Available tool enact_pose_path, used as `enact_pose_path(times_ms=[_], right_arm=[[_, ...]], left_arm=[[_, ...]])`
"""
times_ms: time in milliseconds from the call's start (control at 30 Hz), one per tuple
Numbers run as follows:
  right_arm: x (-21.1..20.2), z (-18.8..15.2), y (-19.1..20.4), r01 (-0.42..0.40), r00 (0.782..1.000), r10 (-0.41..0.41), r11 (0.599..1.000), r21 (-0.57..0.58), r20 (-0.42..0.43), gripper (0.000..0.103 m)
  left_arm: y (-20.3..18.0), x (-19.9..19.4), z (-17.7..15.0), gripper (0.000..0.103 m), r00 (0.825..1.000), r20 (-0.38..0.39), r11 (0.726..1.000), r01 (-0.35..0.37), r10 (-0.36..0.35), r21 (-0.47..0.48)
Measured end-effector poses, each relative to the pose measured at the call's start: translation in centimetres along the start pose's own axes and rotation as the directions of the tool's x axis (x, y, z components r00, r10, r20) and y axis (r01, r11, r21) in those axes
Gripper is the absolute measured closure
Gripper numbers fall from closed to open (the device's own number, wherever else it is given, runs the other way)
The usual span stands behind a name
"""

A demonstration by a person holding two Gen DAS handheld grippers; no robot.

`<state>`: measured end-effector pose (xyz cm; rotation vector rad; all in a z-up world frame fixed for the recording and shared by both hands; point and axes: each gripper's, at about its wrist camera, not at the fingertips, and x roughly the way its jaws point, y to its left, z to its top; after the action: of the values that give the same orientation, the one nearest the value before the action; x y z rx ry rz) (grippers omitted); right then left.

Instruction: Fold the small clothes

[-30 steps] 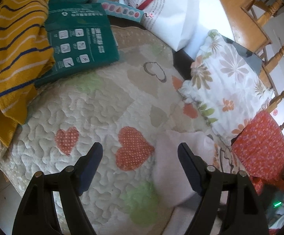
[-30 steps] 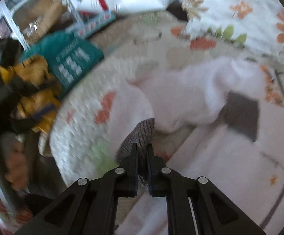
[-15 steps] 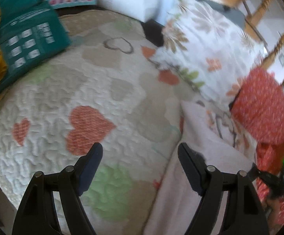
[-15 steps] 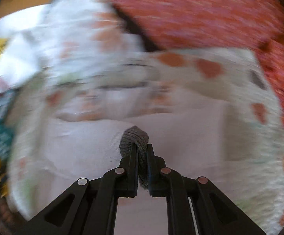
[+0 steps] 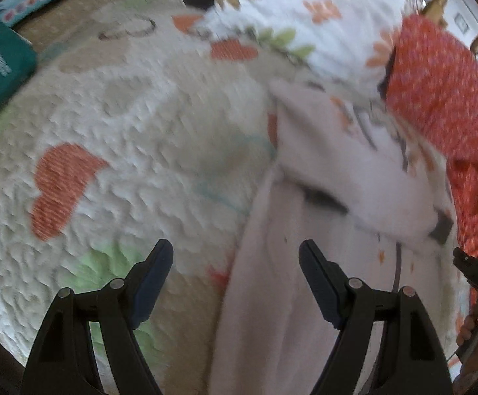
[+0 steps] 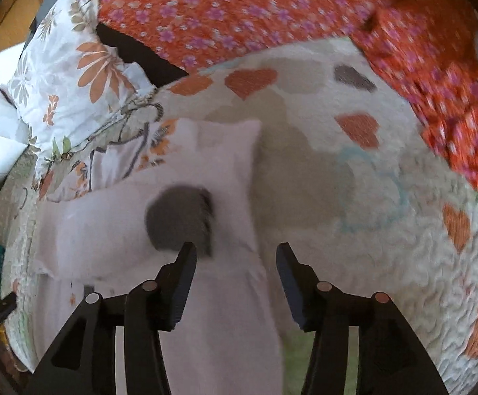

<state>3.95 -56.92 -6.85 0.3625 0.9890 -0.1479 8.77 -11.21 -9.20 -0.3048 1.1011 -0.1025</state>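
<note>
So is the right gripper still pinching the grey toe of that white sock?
Apart. In the right wrist view the right gripper is open, fingers spread wide, and the sock's grey toe lies released on the white sock, beyond the left fingertip.

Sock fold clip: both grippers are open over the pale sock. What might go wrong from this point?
1. The pale pink sock with the grey toe patch lies folded but loose; it may spring open, since the right gripper holds nothing.
2. The sock rests on a pale printed garment; a grab by the left gripper could pinch both layers.
3. Both views are blurred, so alignment is uncertain.
</note>
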Motion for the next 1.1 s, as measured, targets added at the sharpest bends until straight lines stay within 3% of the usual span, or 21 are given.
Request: enact_pose_path(times_ms=[100,167,200,233,267,300,400,533,700,733,900,1000,1100], right_arm=[[-0.1,-2.5,-1.4,-0.053,0.998,0.054,0.998,0.024,-0.042,0.048],[0.1,-4.3,-1.6,-0.078,0.995,0.078,0.997,0.012,-0.063,0.048],[0.2,-5.2,-1.5,-0.083,0.994,0.083,0.997,0.004,-0.072,0.052],[0.3,-6.0,-1.4,-0.088,0.993,0.087,0.996,-0.006,-0.080,0.061],[0.2,-6.9,-1.4,-0.088,0.993,0.087,0.996,-0.012,-0.077,0.077],[0.1,-7.5,-1.6,-0.084,0.994,0.083,0.996,-0.006,-0.069,0.082],[-0.8,-9.5,-3.6,-0.143,0.989,0.146,0.985,0.097,-0.026,0.085],[-2.1,-12.2,-4.8,-0.229,0.973,0.231,0.962,0.146,0.001,0.084],[-3.0,-16.3,-6.0,-0.383,0.922,0.385,0.894,0.233,0.039,0.084],[-3.0,-17.1,-6.3,-0.426,0.901,0.431,0.866,0.262,0.042,0.084],[-2.5,-19.4,-6.1,-0.522,0.839,0.544,0.792,0.317,0.025,0.084],[-2.5,-20.3,-5.6,-0.552,0.813,0.582,0.770,0.319,0.002,0.083],[-2.7,-21.2,-5.0,-0.560,0.805,0.593,0.766,0.314,-0.012,0.081]], left_arm=[[-0.4,1.4,-1.0,0.025,0.999,-0.054,1.000,-0.001,0.002,0.031],[-0.9,1.6,-1.7,0.025,0.999,-0.042,0.997,-0.029,0.032,0.076],[-1.1,1.5,-2.0,0.028,0.999,-0.034,0.994,-0.038,0.042,0.101],[-1.2,1.4,-2.3,0.038,0.999,-0.026,0.992,-0.042,0.045,0.115],[-1.0,1.2,-2.7,0.044,0.998,-0.018,0.991,-0.050,0.053,0.125],[-0.8,0.9,-3.1,0.053,0.998,-0.010,0.990,-0.057,0.059,0.132],[0.4,-0.1,-4.5,0.056,1.000,0.005,0.994,-0.016,0.015,0.110],[1.5,-1.3,-6.6,0.056,0.998,0.016,0.994,0.053,-0.055,0.098],[2.6,-2.3,-9.1,0.056,0.990,0.025,0.989,0.137,-0.139,0.061],[2.9,-2.5,-9.8,0.057,0.987,0.024,0.986,0.160,-0.161,0.040],[3.4,-3.1,-13.5,0.061,0.966,0.007,0.965,0.258,-0.258,-0.045],[3.3,-3.7,-14.9,0.061,0.968,0.018,0.967,0.250,-0.249,-0.044],[4.0,-3.7,-16.3,0.061,0.957,-0.006,0.952,0.288,-0.290,-0.100]])
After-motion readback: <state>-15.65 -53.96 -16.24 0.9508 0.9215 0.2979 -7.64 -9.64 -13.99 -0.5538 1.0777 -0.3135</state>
